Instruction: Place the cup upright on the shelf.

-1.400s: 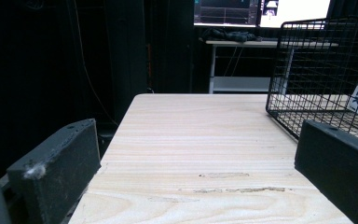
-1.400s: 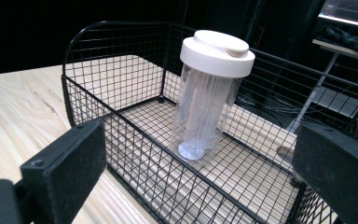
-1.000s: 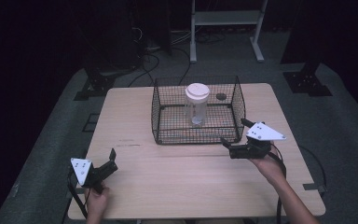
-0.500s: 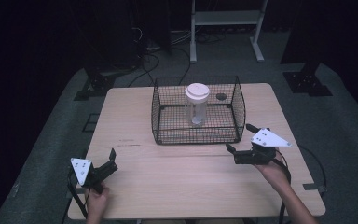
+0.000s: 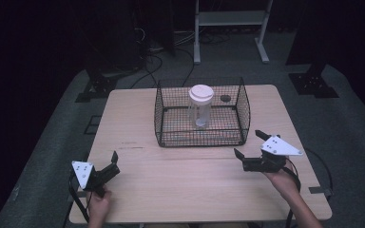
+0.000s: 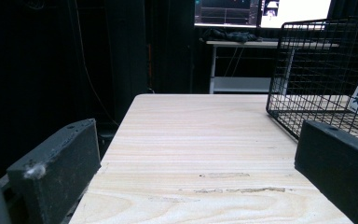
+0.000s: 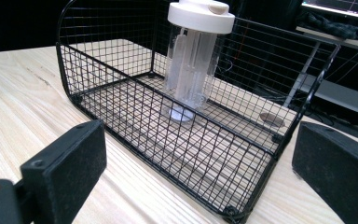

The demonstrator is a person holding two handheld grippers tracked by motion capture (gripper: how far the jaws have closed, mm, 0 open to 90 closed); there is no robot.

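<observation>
A black wire basket stands on the far half of the wooden table. Inside it, upright, is a clear plastic tumbler with a white lid, seen close through the mesh in the right gripper view as the tumbler in the basket. My right gripper hovers just right of the basket's near right corner, open and empty. My left gripper rests near the table's front left corner, open, with nothing between its jaws; a corner of the basket lies ahead to its right.
A round dark hole sits in the tabletop behind the basket. Beyond the table stand a white metal frame, black stand feet and cables on a grey floor. Bare wood stretches between the two grippers.
My right gripper has drawn back from the basket, toward the front right of the table. The left gripper has stayed put.
</observation>
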